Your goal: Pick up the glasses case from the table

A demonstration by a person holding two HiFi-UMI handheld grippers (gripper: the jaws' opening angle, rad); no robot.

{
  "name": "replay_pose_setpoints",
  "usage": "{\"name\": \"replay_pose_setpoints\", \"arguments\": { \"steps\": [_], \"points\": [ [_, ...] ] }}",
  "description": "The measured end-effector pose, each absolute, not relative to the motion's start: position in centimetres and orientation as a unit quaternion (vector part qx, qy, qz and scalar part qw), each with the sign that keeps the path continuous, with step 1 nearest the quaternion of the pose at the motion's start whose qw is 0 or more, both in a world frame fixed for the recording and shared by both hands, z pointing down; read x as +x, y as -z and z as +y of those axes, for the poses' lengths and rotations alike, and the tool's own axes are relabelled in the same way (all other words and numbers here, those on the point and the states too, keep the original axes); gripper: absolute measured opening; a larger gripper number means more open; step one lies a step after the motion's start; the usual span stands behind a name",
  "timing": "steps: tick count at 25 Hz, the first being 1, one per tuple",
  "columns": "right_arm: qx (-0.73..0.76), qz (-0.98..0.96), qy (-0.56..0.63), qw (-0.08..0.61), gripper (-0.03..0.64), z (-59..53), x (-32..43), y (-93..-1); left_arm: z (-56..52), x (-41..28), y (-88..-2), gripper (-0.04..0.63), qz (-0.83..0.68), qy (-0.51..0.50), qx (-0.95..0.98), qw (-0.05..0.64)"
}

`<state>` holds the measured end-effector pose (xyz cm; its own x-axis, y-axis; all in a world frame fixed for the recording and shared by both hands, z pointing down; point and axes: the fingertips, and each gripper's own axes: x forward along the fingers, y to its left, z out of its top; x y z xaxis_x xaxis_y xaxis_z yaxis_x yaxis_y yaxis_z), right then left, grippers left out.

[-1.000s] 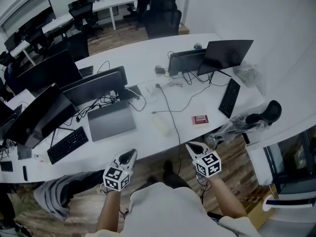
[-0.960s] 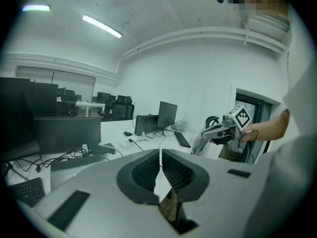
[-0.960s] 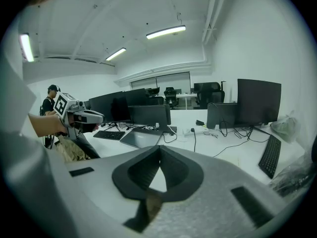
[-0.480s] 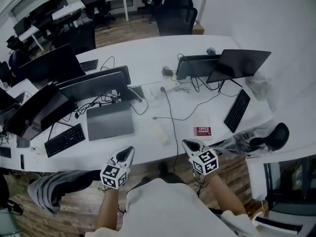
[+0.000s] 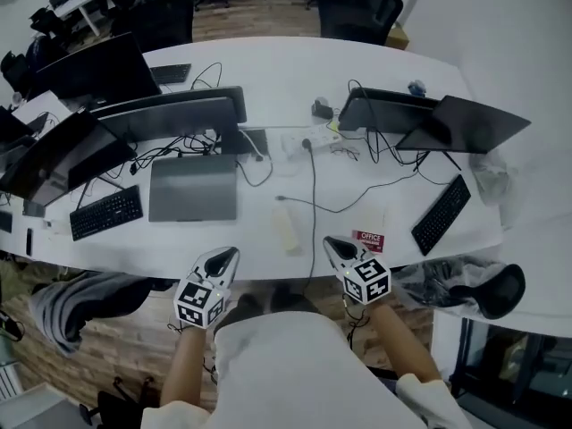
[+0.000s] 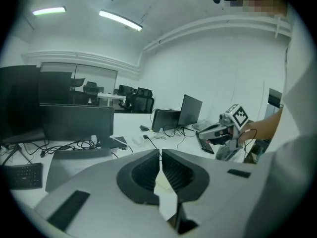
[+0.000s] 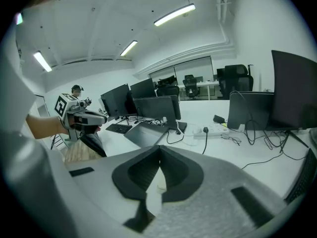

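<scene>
The glasses case (image 5: 286,231) is a pale cream oblong lying near the front edge of the white table (image 5: 268,79), seen in the head view. My left gripper (image 5: 224,256) hangs just off the table edge, to the case's lower left, jaws shut and empty. My right gripper (image 5: 332,243) sits at the edge to the case's right, also shut with nothing held. In the left gripper view the shut jaws (image 6: 160,153) point over the table, with the right gripper (image 6: 213,132) off to the right. The right gripper view shows its own shut jaws (image 7: 159,150) and the left gripper (image 7: 91,119).
A closed grey laptop (image 5: 193,188) lies left of the case, and a black cable (image 5: 313,195) runs just right of it. A red card (image 5: 367,239) lies by my right gripper. Monitors (image 5: 174,114), keyboards (image 5: 105,213) (image 5: 441,214) and a power strip (image 5: 304,139) fill the table behind.
Both grippers have moved forward to the table's front edge and sunk a little. The case now lies between and just ahead of them. Both stayed shut.
</scene>
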<state>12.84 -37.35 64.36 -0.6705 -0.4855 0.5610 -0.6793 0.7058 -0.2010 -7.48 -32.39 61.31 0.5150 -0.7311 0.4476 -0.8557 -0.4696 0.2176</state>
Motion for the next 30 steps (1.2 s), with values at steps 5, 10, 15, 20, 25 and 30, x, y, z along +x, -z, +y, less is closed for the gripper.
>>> {"name": "replay_pose_setpoints", "arguments": {
  "steps": [5, 10, 15, 20, 25, 30],
  "points": [
    [0.282, -0.9, -0.209, 0.26, 0.005, -39.3, 11.7, -67.3, -32.7, -6.5, -63.2, 0.014, -0.488, -0.155, 0.828, 0.228],
    [0.243, -0.9, -0.233, 0.278, 0.015, -40.7, 10.1, -70.2, -33.4, -5.8, -64.7, 0.014, -0.493, -0.163, 0.818, 0.246],
    [0.217, -0.891, -0.263, 0.298, 0.048, -41.6, 8.9, -73.9, -34.2, -5.2, -66.0, 0.014, -0.498, -0.162, 0.81, 0.262],
    [0.2, -0.878, -0.301, 0.315, 0.081, -42.0, 7.6, -77.9, -34.8, -4.8, -67.7, 0.014, -0.495, -0.167, 0.807, 0.277],
    [0.198, -0.863, -0.32, 0.337, 0.123, -42.7, 6.6, -81.5, -35.2, -5.4, -69.6, 0.014, -0.496, -0.163, 0.801, 0.295],
    [0.201, -0.848, -0.335, 0.358, 0.158, -43.3, 5.5, -84.9, -35.8, -6.2, -71.4, 0.014, -0.497, -0.153, 0.795, 0.312]
  ]
}}
